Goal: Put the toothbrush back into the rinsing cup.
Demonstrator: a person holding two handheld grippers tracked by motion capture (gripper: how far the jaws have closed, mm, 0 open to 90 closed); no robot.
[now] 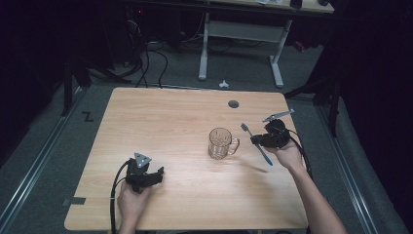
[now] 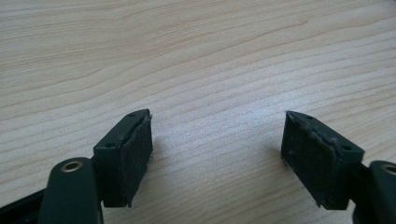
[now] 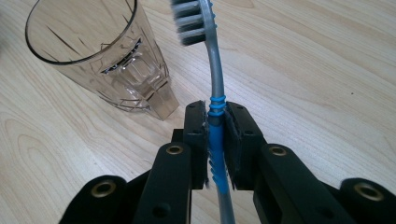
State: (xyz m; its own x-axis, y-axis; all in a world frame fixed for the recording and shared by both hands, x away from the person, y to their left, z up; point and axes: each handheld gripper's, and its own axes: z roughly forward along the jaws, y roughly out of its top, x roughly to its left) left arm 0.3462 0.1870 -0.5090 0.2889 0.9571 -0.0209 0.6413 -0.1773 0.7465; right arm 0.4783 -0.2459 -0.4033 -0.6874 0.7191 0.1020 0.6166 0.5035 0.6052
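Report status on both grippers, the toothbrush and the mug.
Right gripper shut on toothbrush, held off the table, bristles up. Left gripper open, empty, low over table. Glass mug upright beside brush, nothing between.

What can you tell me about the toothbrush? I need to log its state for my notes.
The toothbrush looks plastic, with a grey neck and handle, a blue ribbed grip section and grey-and-white bristles. The right gripper is shut on the blue section and holds it lifted off the table. In the high view it slants, bristle end up and toward the glass mug, tail end down toward the person; it does not touch the mug.
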